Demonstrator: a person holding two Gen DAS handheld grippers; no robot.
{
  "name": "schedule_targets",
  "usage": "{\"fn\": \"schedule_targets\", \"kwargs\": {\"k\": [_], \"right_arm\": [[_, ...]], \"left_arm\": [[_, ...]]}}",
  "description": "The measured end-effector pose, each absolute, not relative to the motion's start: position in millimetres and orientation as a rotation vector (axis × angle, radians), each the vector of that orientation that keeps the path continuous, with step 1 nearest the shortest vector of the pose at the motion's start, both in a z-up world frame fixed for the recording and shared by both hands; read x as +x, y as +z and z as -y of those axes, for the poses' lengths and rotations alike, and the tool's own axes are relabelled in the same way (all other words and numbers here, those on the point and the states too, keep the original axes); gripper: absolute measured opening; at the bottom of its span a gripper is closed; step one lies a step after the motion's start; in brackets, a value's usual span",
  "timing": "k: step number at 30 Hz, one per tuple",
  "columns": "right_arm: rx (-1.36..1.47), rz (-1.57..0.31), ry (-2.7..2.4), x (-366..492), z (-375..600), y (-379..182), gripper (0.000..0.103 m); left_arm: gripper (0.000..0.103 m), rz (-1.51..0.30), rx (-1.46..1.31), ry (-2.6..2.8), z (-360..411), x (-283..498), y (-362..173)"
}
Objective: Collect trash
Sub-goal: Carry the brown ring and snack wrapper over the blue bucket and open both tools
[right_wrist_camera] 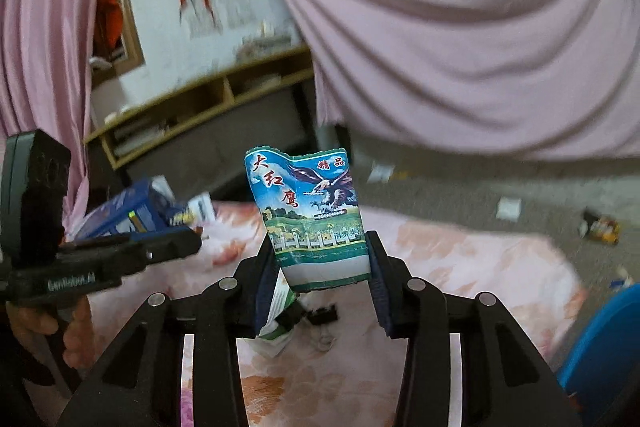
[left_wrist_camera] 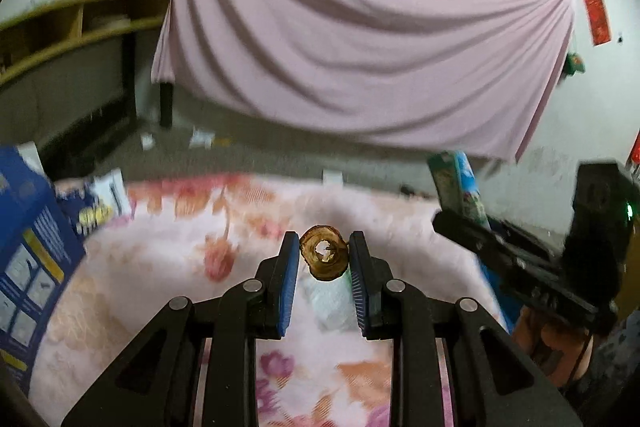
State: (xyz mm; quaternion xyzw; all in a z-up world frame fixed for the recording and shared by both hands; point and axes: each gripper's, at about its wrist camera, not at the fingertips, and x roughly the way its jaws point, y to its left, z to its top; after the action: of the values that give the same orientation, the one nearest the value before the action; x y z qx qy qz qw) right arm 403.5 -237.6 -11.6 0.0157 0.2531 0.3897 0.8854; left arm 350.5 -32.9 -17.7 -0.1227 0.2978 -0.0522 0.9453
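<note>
A crumpled paper wrapper (right_wrist_camera: 310, 219), printed with an eagle over a green landscape, stands clamped between the pads of the right gripper (right_wrist_camera: 320, 267), raised above the floral blanket (right_wrist_camera: 460, 267) that serves as the work surface. Just to its left, the left gripper (left_wrist_camera: 325, 259) pinches a small brown curled ring of scrap (left_wrist_camera: 323, 255), also held clear of the blanket. Both tools are therefore loaded, which suggests the pick-up step is finished and the carry to a bin is in hand. The next move appears to call for a receptacle: a blue rounded shape (right_wrist_camera: 600, 347) at the blanket's right edge may be one, though too little of it shows to tell, and nothing can be seen inside it. At the blanket's far left corner lie blue printed boxes (left_wrist_camera: 28, 247), their contents hidden. More litter remains: a small black clip (right_wrist_camera: 322, 315) on the blanket under the wrapper, and scraps of paper (right_wrist_camera: 508, 207) and a wrapper (right_wrist_camera: 600, 227) on the grey floor beyond the blanket's far edge, below a hanging pink curtain (left_wrist_camera: 360, 47).
</note>
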Motion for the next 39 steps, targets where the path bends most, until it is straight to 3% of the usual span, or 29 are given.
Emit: {"fn": "schedule_targets", "kwargs": {"k": [10,23,33,39], "right_arm": [[0.059,-0.199,0.706,345,289,43,0.04],[0.079,0.029,0.454,299,366,74,0.04],[0.095,0.049,0.27,279,426,72,0.041],[0.106,-0.061,0.193,290,447,62,0.041]], "left_arm": [[0.021,-0.303,-0.208,-0.158,76,320,47],[0.021,-0.059,-0.07,-0.286,164,283,97],[0.021,-0.033,-0.039,-0.4,242,278,95],[0.021,-0.154,-0.075,-0.475,282,300,86]]}}
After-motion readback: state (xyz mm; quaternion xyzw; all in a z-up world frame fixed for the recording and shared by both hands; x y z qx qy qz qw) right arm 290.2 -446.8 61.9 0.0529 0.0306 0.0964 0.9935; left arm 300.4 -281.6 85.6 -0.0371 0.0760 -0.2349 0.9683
